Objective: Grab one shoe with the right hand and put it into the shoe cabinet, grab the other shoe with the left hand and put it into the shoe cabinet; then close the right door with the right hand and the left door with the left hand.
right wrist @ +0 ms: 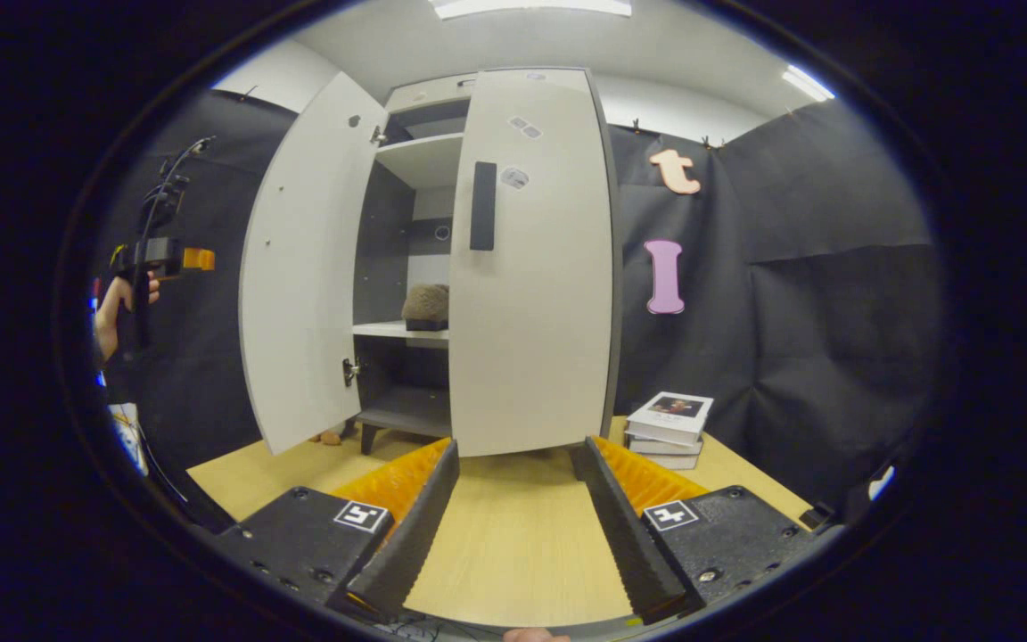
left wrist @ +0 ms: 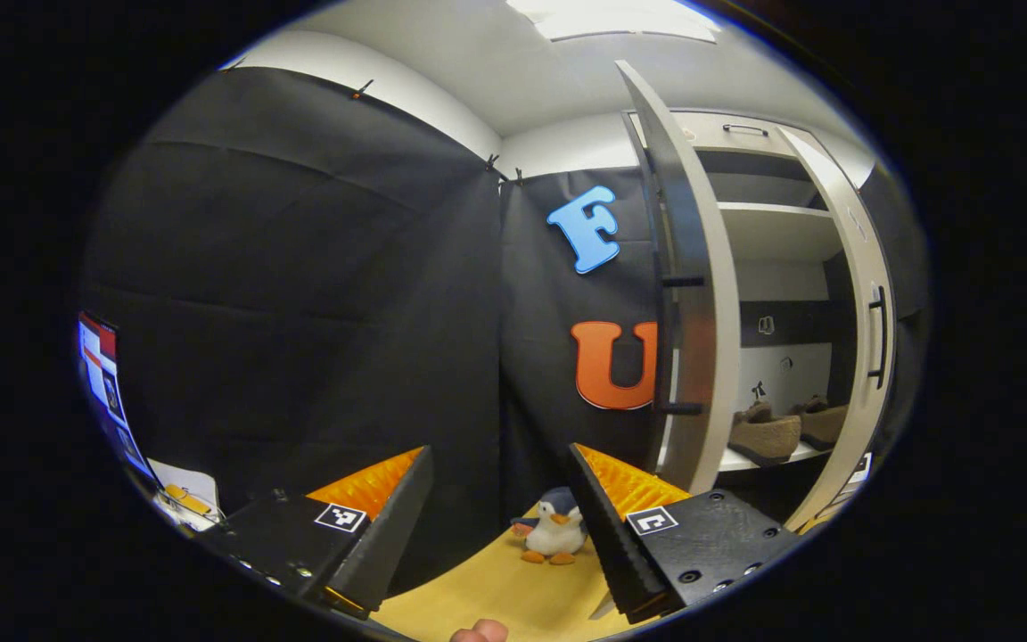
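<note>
Two brown shoes (left wrist: 763, 434) sit side by side on the lower shelf of the white shoe cabinet (left wrist: 776, 232). In the right gripper view one shoe (right wrist: 426, 303) shows on that shelf through the gap. The left door (right wrist: 299, 267) stands wide open. The right door (right wrist: 531, 267) covers the right half, close to shut. My left gripper (left wrist: 500, 450) is open and empty, off to the left of the cabinet. My right gripper (right wrist: 516, 446) is open and empty, low in front of the right door. The left gripper (right wrist: 166, 259), held by a hand, appears at the far left in the right gripper view.
A penguin plush (left wrist: 554, 528) stands on the wooden floor (right wrist: 513, 535) by the booth wall, left of the cabinet. A stack of books (right wrist: 672, 428) lies on the floor right of the cabinet. A screen (left wrist: 103, 374) and papers sit at the far left.
</note>
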A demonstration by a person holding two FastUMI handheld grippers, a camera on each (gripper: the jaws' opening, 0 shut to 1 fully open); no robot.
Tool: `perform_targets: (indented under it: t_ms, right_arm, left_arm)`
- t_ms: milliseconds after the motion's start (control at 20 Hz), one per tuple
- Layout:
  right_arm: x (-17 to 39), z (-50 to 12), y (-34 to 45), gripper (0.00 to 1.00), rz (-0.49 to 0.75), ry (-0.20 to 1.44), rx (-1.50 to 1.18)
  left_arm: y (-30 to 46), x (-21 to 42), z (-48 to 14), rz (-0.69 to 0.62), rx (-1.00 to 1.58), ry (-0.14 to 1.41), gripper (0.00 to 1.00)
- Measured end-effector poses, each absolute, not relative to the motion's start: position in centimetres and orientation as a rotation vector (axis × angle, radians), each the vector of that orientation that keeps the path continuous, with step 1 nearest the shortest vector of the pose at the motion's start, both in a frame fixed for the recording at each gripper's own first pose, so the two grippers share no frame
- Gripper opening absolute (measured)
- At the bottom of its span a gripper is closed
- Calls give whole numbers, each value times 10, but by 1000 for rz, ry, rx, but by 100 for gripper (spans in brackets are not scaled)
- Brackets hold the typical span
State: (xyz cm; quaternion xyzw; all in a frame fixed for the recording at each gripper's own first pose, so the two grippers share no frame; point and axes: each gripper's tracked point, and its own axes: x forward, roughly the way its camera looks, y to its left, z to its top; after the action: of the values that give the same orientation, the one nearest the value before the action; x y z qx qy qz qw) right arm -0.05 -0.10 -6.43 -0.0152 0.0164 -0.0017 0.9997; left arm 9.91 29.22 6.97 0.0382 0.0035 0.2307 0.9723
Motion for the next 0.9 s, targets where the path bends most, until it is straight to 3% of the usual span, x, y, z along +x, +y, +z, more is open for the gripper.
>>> perform_targets:
  t_ms: [450,600,900]
  right_arm:
    - [0,-60,-23,90,-68,38,-32]
    - [0,-58,-32,90,-95,37,-18]
    - [12,-48,-30,90,-86,15,-20]
  left_arm:
    - [285,163,88,348,55,13,90]
    - [282,159,92,359,94,-1,86]
    - [244,161,87,260,76,20,88]
